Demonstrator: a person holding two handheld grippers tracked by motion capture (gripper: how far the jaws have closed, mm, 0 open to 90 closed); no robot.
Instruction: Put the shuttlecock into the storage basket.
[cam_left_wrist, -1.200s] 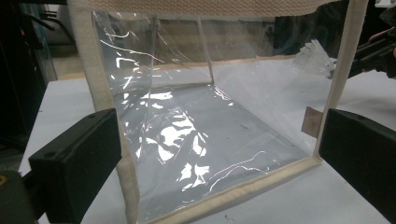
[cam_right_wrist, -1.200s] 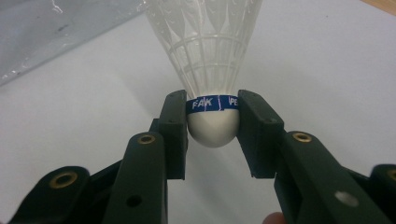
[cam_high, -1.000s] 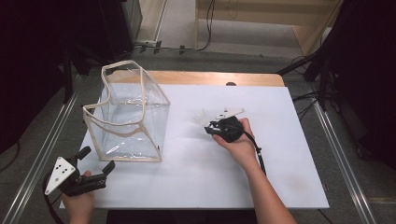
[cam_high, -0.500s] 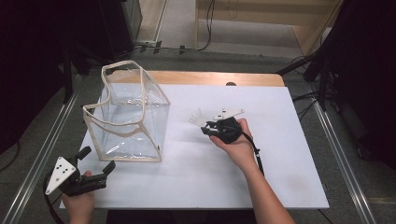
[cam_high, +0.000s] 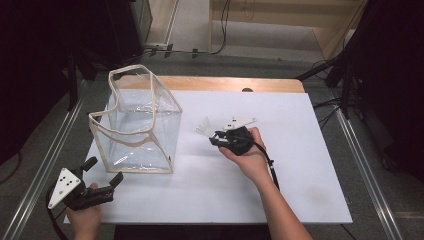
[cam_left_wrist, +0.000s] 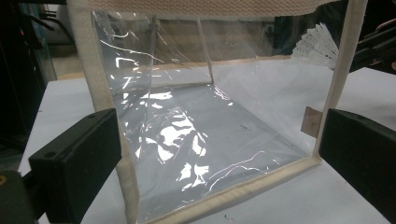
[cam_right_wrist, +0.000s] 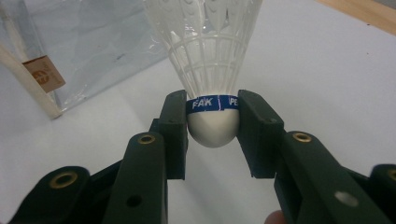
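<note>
- Right tongs (cam_right_wrist: 212, 122) clamped on the shuttlecock (cam_right_wrist: 210, 70): pads pressed on either side of the white cork, just at the blue band.
- Long axis of the shuttlecock in line with the right tongs, cork toward the hand, feather skirt fanning away to the top of the right gripper view.
- In the high view, shuttlecock (cam_high: 205, 128) at centre frame over the white counter (cam_high: 300, 165), skirt aimed left toward the clear bag (cam_high: 137, 127); whether resting on the counter or just above it, cannot tell.
- Bag upright at left of centre, open mouth upward, cream trim around the rim; near the shuttlecock but apart from it, so probably a short carry left and up over the rim, then cork or skirt tipped downward.
- Right hand (cam_high: 250, 155) plainly the nearer one to both shuttlecock and bag mouth.
- Left tongs (cam_high: 102, 177) at lower left, apart and empty, facing the near lower corner of the bag; in the left gripper view, black pads flanking the bag (cam_left_wrist: 210, 116) without touching it.
</note>
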